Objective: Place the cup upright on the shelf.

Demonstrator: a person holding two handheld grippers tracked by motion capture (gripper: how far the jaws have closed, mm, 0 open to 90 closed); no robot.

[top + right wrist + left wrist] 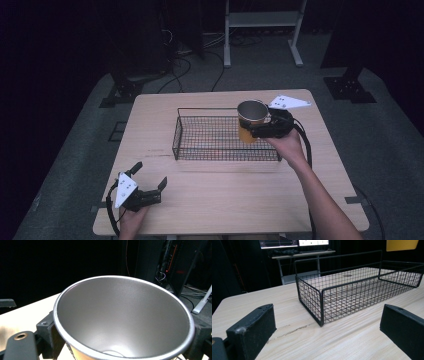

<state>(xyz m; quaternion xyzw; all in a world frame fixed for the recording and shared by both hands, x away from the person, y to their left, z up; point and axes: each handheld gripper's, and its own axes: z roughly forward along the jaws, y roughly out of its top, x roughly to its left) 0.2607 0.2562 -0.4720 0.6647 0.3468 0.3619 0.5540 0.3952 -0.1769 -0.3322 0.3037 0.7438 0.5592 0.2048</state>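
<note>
Holding: right gripper [256,131] clenched on a cup [251,120], lifted above the right end of the basket [200,137].
Table [220,200]: one, pale wood grain, the largest thing in the high view; a dark crack in the grain runs just off the basket's near-left corner [292,330].
Basket: one, black wire mesh, long and shallow, lying across the middle of the table; its floor of mesh shows the wood through it in the left gripper view [352,290].
Cup: one, metal inside and at the rim, orange-yellow outside; upright in the high view, its mouth wide toward the camera in the right gripper view [122,320]. In the left gripper view an orange-yellow patch [402,245] at the top right edge hangs above the basket's far end.
Right gripper: jaws pressed on the cup's wall from both sides just under the rim, one pad at each edge of the right gripper view [122,345]; a hand [287,145] grips the body and a grey plate [289,103] sits on top.
Left gripper [149,176]: one, near the table's front-left corner, jaws spread wide with nothing between them; in the left gripper view [327,335] both pads hang just over bare wood, aimed at the basket's near corner.
Grippers counted: two, one per hand.
Writing: none can be read on cup, basket or grippers; the screens [294,243] behind the table are too small to make out.
</note>
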